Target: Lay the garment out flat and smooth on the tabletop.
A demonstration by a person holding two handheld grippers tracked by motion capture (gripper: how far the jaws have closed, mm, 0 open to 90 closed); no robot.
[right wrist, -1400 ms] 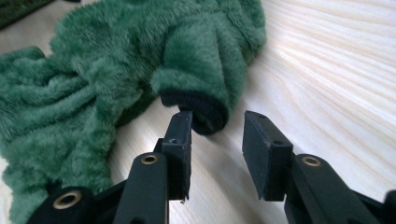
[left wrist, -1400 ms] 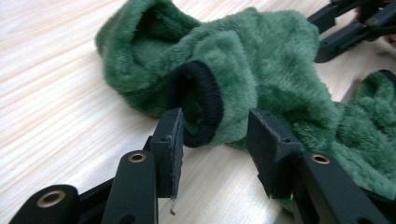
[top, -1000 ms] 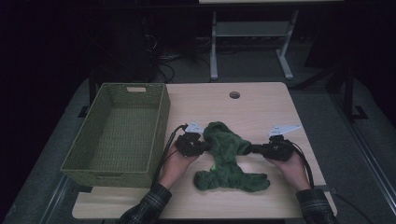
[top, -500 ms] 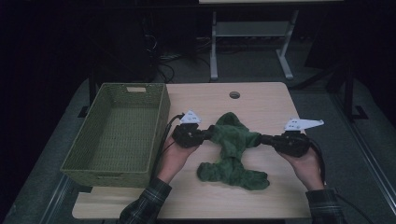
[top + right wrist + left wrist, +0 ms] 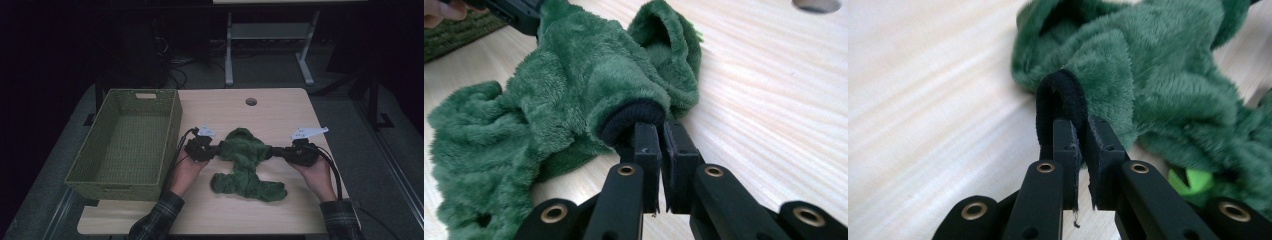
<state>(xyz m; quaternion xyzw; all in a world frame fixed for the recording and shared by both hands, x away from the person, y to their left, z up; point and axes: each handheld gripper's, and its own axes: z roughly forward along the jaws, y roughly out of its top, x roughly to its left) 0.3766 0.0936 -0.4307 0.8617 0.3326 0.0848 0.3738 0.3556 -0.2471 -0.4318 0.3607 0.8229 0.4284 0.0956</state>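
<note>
Fuzzy green fleece garment (image 5: 246,162) lies mid-table, right of woven green basket (image 5: 131,141). L gripper (image 5: 1079,131) clamped on one dark ribbed cuff (image 5: 1060,95); R gripper (image 5: 661,134) clamped on the other. L gripper view alone shows a bright green bit (image 5: 1190,181), probably a tag.

Green fleece garment (image 5: 247,165), plush and deep-piled, lying crumpled on the table (image 5: 260,112) just right of centre. Two sleeves are stretching outward to either side, each ending in a dark ribbed cuff (image 5: 1060,100). The hooded upper part is bunching toward the far side; the lower part is trailing in folds toward the near edge.
</note>
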